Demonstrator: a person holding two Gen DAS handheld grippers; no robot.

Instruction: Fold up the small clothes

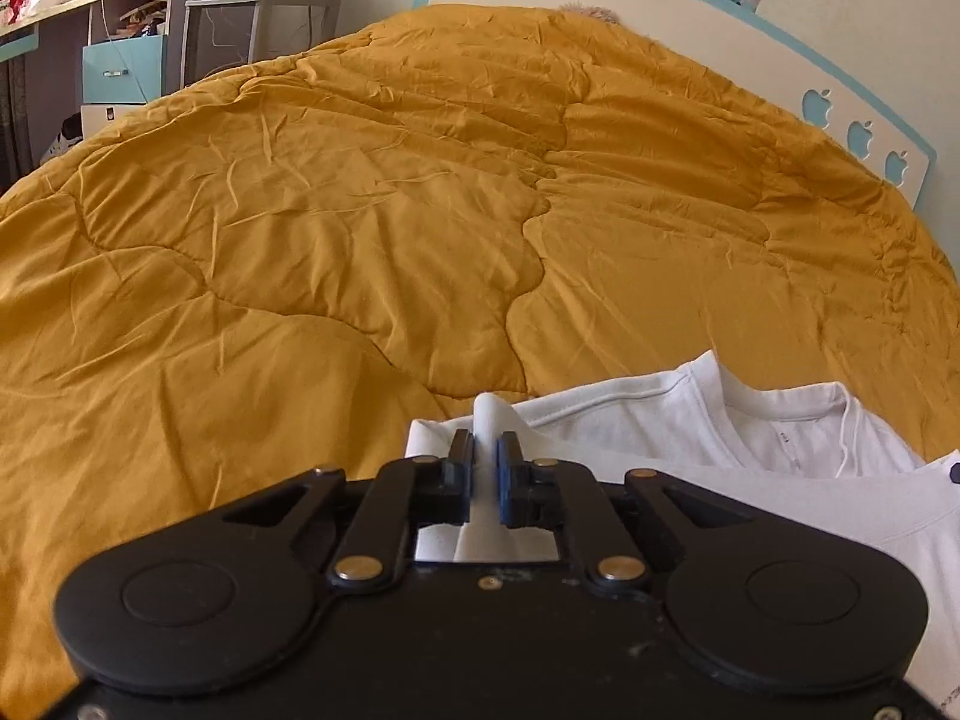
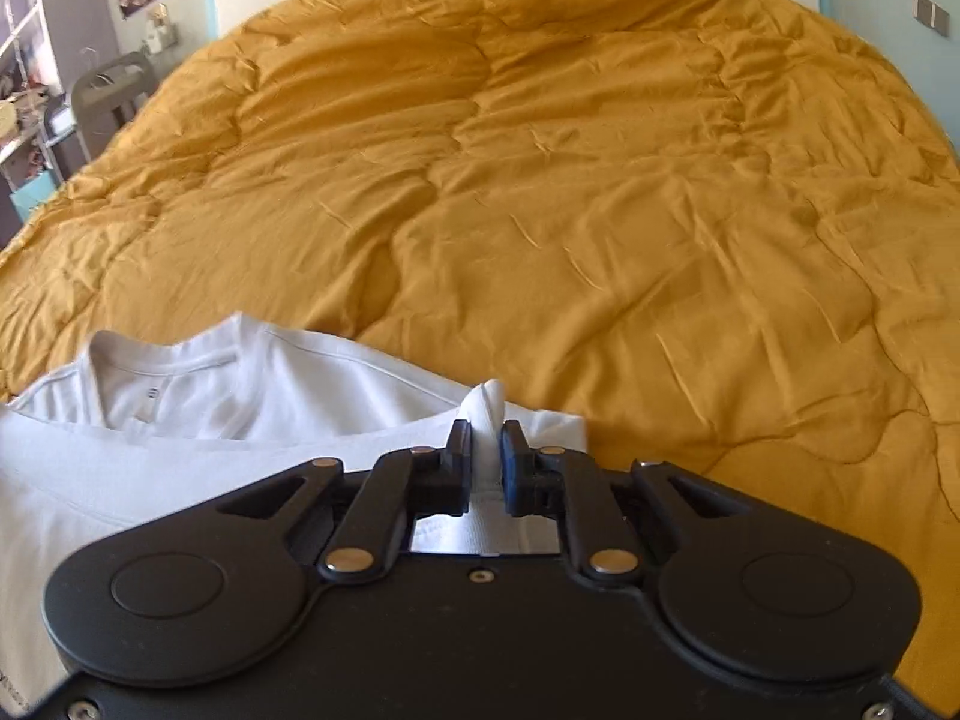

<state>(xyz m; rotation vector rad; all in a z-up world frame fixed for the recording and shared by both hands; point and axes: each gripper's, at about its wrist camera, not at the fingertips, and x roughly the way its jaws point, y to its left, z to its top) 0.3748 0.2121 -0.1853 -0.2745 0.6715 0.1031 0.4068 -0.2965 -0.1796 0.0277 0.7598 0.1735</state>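
left gripper (image 1: 485, 450) fingers pinch white T-shirt (image 1: 690, 420) fold | right gripper (image 2: 486, 441) fingers pinch same shirt | mustard quilt (image 1: 360, 210) beyond fingers

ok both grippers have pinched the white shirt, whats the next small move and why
Probably lift both pinches together and carry them forward. The left gripper and right gripper are each shut on a fold of the white t-shirt, which lies collar-up on the mustard quilt, so the held edge looks ready to be folded over.
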